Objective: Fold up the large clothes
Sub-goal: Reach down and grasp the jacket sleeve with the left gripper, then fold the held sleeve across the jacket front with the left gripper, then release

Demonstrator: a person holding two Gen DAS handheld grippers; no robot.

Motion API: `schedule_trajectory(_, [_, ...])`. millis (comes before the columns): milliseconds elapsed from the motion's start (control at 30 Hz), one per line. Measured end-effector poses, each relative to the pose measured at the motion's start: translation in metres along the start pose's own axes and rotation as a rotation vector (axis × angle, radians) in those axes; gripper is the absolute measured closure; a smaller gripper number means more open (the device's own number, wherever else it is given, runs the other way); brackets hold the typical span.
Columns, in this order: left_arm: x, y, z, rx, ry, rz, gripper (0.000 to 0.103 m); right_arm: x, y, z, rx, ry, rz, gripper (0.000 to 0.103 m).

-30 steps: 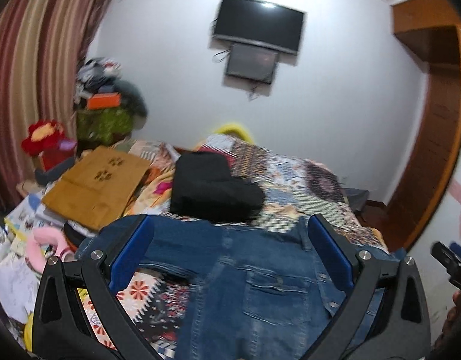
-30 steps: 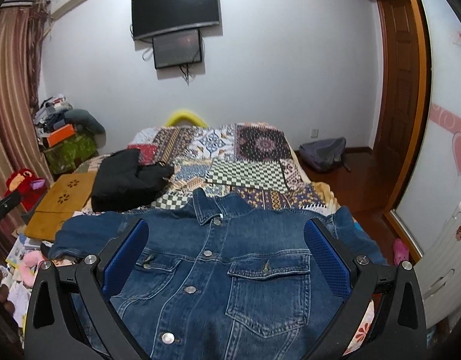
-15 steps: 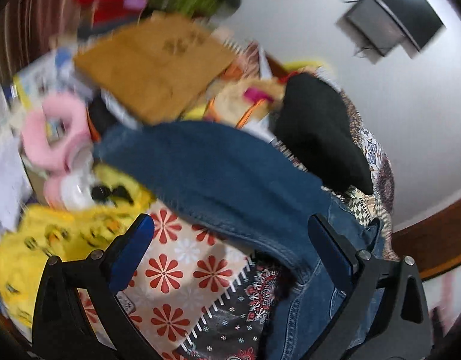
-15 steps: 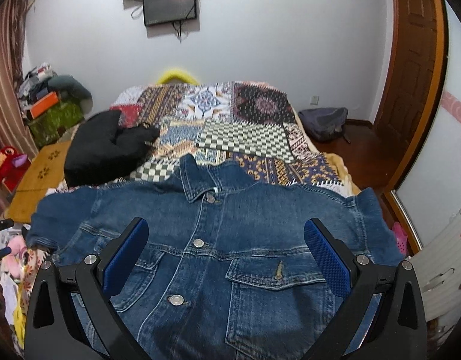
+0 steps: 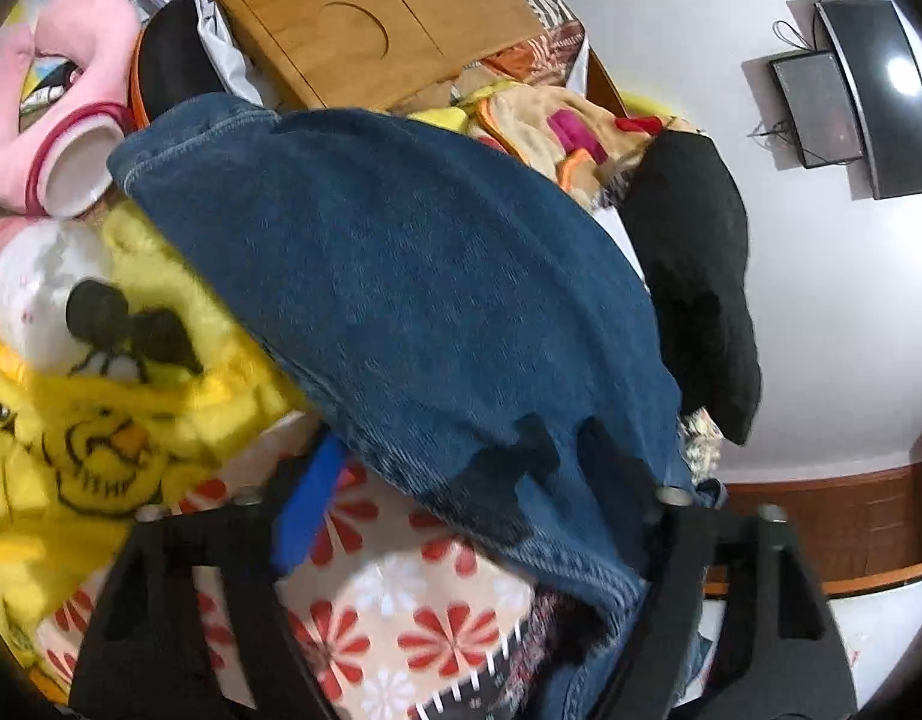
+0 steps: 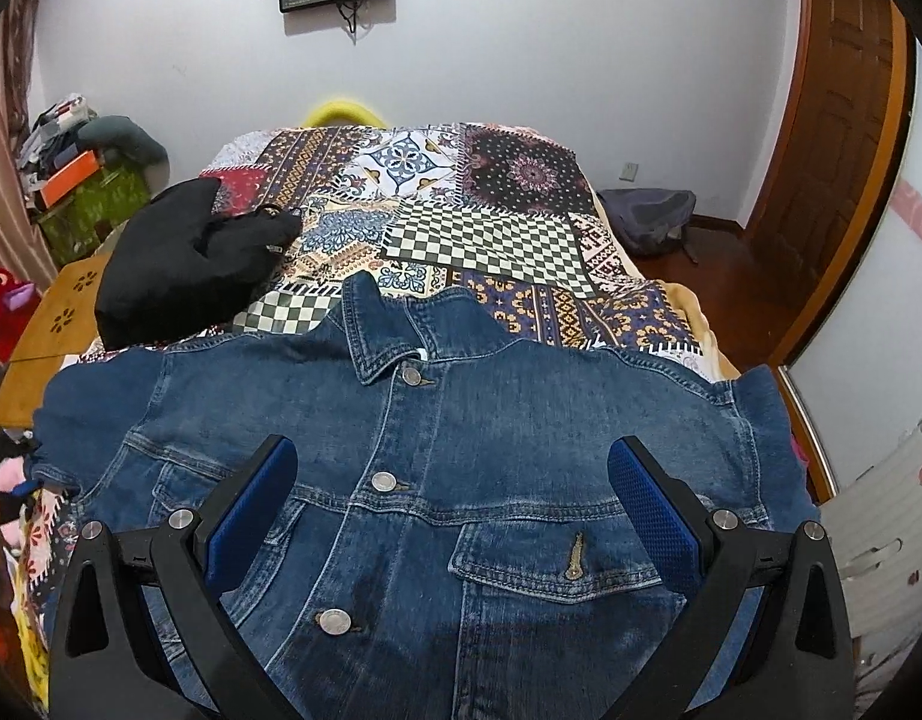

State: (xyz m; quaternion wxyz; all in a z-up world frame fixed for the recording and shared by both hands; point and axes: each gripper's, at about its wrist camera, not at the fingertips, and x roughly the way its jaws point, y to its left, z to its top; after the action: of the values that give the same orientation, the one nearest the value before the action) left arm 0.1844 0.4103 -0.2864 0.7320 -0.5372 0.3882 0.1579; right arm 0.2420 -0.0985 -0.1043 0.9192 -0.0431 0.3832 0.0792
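**Sleeve grab could snag the bedding or drag the jacket crooked**

Left wrist view: the left gripper [image 5: 461, 480] reaches around the jacket sleeve [image 5: 401, 276], which runs from 10 to 5 o'clock over the bed's edge. 1 blue pad shows, the other is hidden by denim, so I cannot tell whether it has closed. Closing low could catch the flowered sheet [image 5: 413, 618] too.

Right wrist view: the right gripper [image 6: 452, 498] is spread wide above the jacket [image 6: 461, 450], laid flat, buttoned, collar at 12. A 1-sided pull could skew it.

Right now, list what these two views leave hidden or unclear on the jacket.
- Left wrist view: the left gripper is blurred, its right finger under the denim sleeve; grip unclear.
- Right wrist view: the denim jacket hem is cut off by the bottom edge, behind the right gripper.
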Motion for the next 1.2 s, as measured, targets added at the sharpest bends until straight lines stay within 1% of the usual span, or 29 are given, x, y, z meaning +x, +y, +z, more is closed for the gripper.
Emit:
schedule_trajectory(33, [0.002, -0.002, 0.002, 0.007, -0.006, 0.020, 0.050, 0.000, -0.001, 0.000, 0.001, 0.002, 0.000, 0.000])
schedule_trajectory(67, [0.003, -0.005, 0.003, 0.023, -0.012, 0.035, 0.052, -0.001, -0.001, 0.000, 0.000, 0.001, 0.000, 0.000])
schedule_trajectory(100, [0.004, -0.007, 0.003, 0.037, -0.021, 0.048, 0.055, -0.002, -0.001, 0.000, 0.000, -0.001, -0.001, 0.000])
schedule_trajectory(167, [0.002, -0.017, 0.003, 0.090, -0.054, 0.095, 0.066, -0.002, -0.001, 0.001, 0.000, -0.007, -0.001, 0.000])
schedule_trajectory(200, [-0.002, -0.028, 0.000, 0.139, -0.088, 0.141, 0.076, -0.003, -0.002, 0.001, 0.001, -0.010, 0.001, 0.000])
schedule_trajectory(267, [-0.010, -0.043, -0.006, 0.216, -0.138, 0.211, 0.081, -0.006, -0.003, 0.000, 0.003, -0.015, 0.004, 0.000])
schedule_trajectory(300, [-0.014, -0.050, -0.008, 0.247, -0.154, 0.224, 0.086, -0.008, -0.003, 0.000, 0.004, -0.018, 0.006, 0.000])
schedule_trajectory(367, [-0.025, -0.070, -0.014, 0.320, -0.206, 0.257, 0.087, -0.013, -0.006, 0.000, 0.007, -0.030, 0.010, 0.000])
schedule_trajectory(467, [-0.044, -0.100, -0.022, 0.404, -0.277, 0.258, 0.090, -0.020, -0.010, -0.003, 0.012, -0.047, 0.013, 0.000])
schedule_trajectory(567, [-0.062, -0.132, -0.032, 0.489, -0.341, 0.233, 0.090, -0.025, -0.014, -0.005, 0.014, -0.061, 0.011, 0.000])
schedule_trajectory(600, [-0.069, -0.149, -0.039, 0.532, -0.367, 0.213, 0.090, -0.025, -0.016, -0.006, 0.015, -0.064, 0.011, 0.000])
schedule_trajectory(633, [-0.073, -0.158, -0.043, 0.555, -0.377, 0.194, 0.090, -0.026, -0.018, -0.007, 0.017, -0.066, 0.011, 0.000])
schedule_trajectory(700, [-0.080, -0.190, -0.057, 0.622, -0.393, 0.135, 0.091, -0.028, -0.021, -0.009, 0.024, -0.071, 0.012, 0.000])
schedule_trajectory(800, [-0.078, -0.233, -0.078, 0.714, -0.384, 0.075, 0.091, -0.031, -0.027, -0.012, 0.025, -0.081, 0.012, 0.000])
schedule_trajectory(833, [-0.076, -0.242, -0.085, 0.736, -0.378, 0.065, 0.091, -0.031, -0.030, -0.013, 0.021, -0.084, 0.010, 0.000])
schedule_trajectory(867, [-0.069, -0.257, -0.097, 0.777, -0.362, 0.046, 0.091, -0.033, -0.030, -0.015, 0.019, -0.085, 0.008, 0.000])
schedule_trajectory(967, [-0.050, -0.285, -0.128, 0.863, -0.315, 0.029, 0.090, -0.034, -0.036, -0.018, 0.011, -0.086, -0.002, 0.000])
schedule_trajectory(1000, [-0.038, -0.293, -0.142, 0.901, -0.283, 0.024, 0.091, -0.034, -0.038, -0.019, 0.007, -0.087, -0.006, 0.000])
schedule_trajectory(1067, [-0.021, -0.299, -0.162, 0.941, -0.233, 0.018, 0.090, -0.033, -0.043, -0.021, -0.002, -0.085, -0.012, 0.000])
schedule_trajectory(1100, [-0.007, -0.302, -0.175, 0.970, -0.188, 0.019, 0.090, -0.033, -0.045, -0.021, -0.004, -0.083, -0.015, 0.000])
schedule_trajectory(1200, [0.022, -0.305, -0.208, 1.037, -0.106, 0.037, 0.090, -0.031, -0.050, -0.025, -0.014, -0.072, -0.025, 0.000])
